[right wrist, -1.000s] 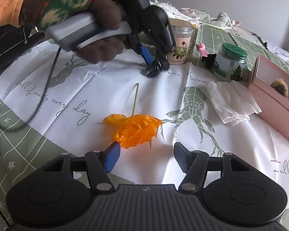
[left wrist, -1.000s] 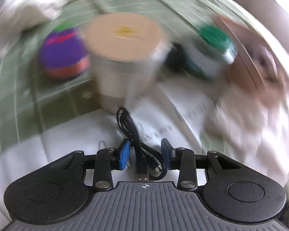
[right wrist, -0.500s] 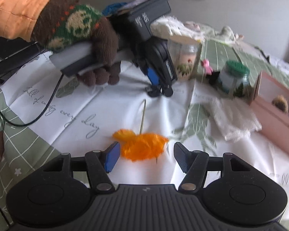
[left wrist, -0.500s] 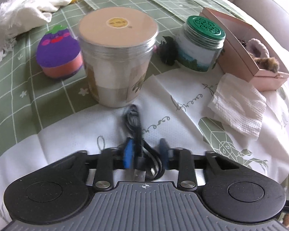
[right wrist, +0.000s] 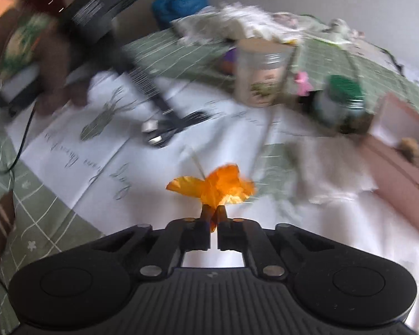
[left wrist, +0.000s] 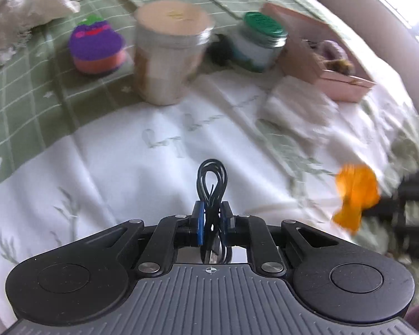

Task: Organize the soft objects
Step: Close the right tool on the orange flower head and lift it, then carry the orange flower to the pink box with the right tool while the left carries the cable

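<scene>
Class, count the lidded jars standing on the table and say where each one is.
2. The tan-lidded jar stands beside the purple toy; the green-lidded jar stands next to the pink box. Others may be hidden.

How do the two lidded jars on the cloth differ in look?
The tan-lidded jar is the taller and wider; the green-lidded jar is shorter and narrower. The tan lid is plain and flat, the green lid darker with a patterned top. Both stand upright, lids on, beside each other near the pink box.
</scene>
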